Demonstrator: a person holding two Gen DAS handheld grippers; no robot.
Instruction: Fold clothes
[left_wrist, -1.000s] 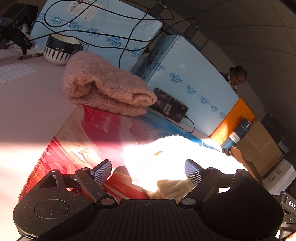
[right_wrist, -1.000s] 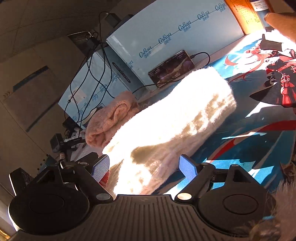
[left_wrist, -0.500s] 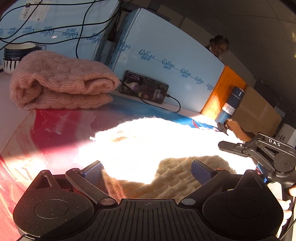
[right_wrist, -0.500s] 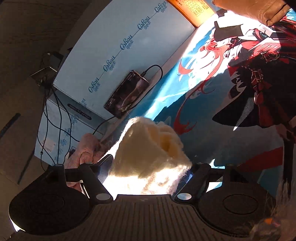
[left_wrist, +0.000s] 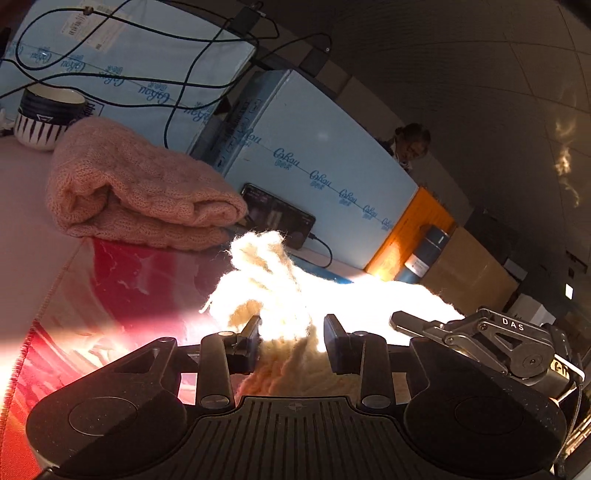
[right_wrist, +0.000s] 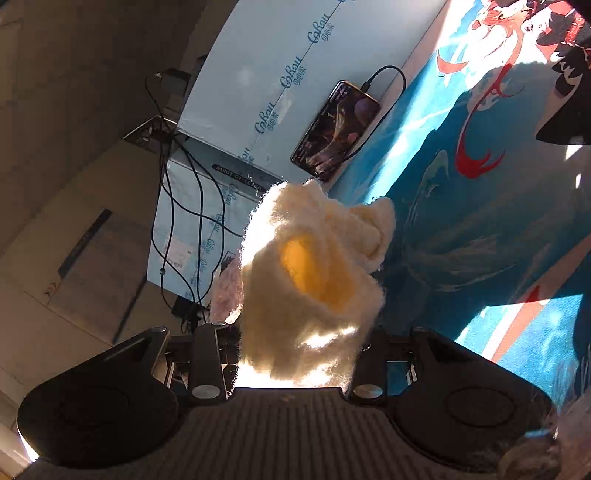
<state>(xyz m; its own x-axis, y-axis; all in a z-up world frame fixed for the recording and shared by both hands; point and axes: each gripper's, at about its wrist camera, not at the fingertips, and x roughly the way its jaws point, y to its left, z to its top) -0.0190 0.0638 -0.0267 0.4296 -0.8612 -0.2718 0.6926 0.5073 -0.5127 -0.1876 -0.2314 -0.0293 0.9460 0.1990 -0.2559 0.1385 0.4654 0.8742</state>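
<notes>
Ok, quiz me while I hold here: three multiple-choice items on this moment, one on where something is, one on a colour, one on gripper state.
1. Where does the phone stand?
A. Flat on the mat
B. Leaning against the light-blue box
C. On the pink knit

2. What colour is the garment held in the grippers?
A. Cream
B. Navy
C. Green

3. How is the left gripper?
A. Wide open, holding nothing
B. Closed on the cream garment
C. Closed on the bowl

Answers: B, its back rests on the light-blue box, cable plugged in; A, the cream garment is pale and fluffy; B, the fabric bunches between its narrowed fingers, as with the right gripper.
</notes>
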